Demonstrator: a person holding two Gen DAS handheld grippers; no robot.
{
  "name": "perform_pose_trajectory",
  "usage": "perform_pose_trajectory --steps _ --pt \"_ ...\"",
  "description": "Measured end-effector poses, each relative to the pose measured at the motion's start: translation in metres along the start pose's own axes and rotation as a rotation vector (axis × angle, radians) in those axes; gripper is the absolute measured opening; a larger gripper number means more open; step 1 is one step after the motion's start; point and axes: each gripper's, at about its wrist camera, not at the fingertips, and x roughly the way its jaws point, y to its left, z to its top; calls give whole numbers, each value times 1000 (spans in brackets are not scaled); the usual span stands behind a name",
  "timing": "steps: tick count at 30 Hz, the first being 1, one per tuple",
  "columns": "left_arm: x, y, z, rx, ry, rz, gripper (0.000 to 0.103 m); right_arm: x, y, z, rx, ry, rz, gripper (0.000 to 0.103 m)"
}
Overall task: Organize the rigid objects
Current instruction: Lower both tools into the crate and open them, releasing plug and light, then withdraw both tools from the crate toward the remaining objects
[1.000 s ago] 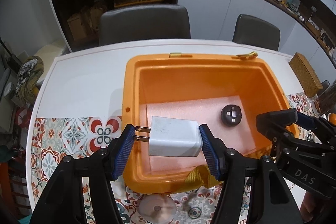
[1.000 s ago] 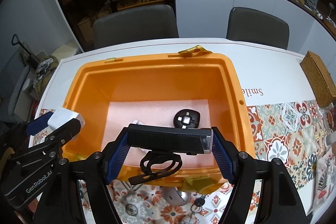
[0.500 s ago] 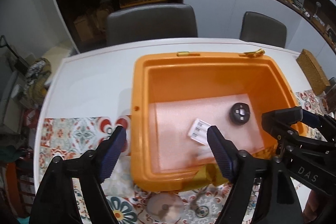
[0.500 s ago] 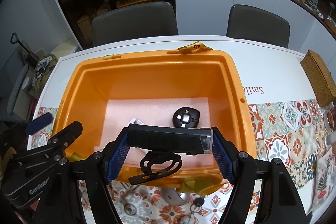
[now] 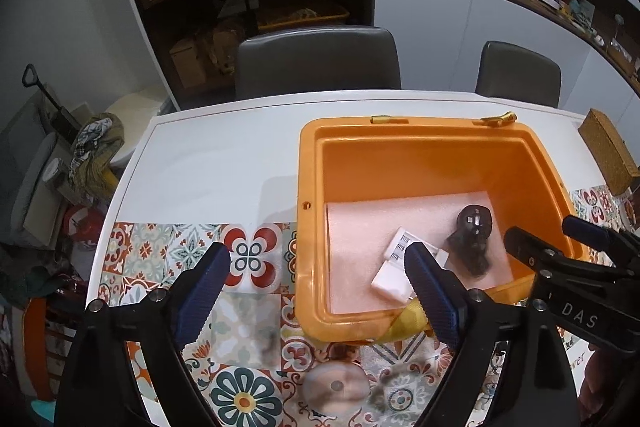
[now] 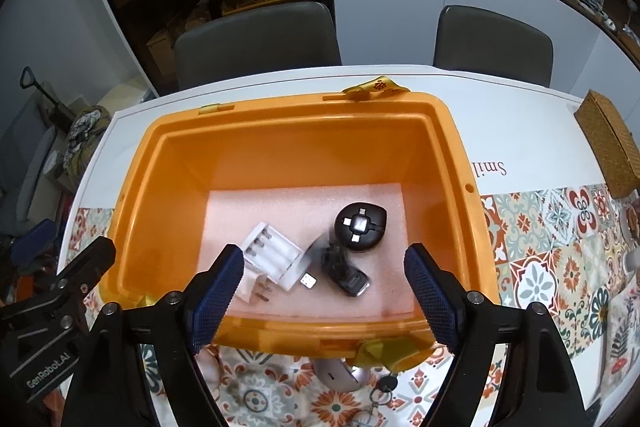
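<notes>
The orange bin (image 5: 308, 163) (image 6: 132, 195) stands on the table with a pink foam liner. On the liner lie a white plug-in charger (image 5: 394, 275) (image 6: 272, 255), a round black adapter (image 5: 474, 221) (image 6: 360, 227) and a black device with a mount (image 5: 472, 255) (image 6: 344, 267), blurred by motion. My left gripper (image 5: 314, 253) hovers over the bin's near left rim, jaws opening, nothing between them. My right gripper (image 6: 324, 254) hangs above the bin's near side, jaws opening and empty, the black device below them.
A tile-patterned mat (image 5: 160, 247) covers the table's near part. A pinkish round disc (image 5: 336, 385), a grey mouse-like object (image 6: 336, 373) and keys (image 6: 386, 383) lie in front of the bin. A woven box (image 6: 608, 143) sits at the right. Two chairs (image 5: 316, 63) stand behind the table.
My left gripper let go of the white charger, which now lies in the bin, and drew back to the left. My right gripper released the black device, which dropped onto the liner.
</notes>
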Motion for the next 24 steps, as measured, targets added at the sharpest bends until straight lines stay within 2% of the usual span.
perform_pose_trajectory --steps 8,13,24 --pt "-13 2 -12 -6 -20 8 91 -22 0 -14 -6 -38 -13 82" --pt "-24 -3 -20 25 -42 32 92 -38 3 -23 -33 -71 -18 83" --pt "-48 -4 -43 2 -58 -3 94 -68 -3 -46 -33 -121 -13 83"
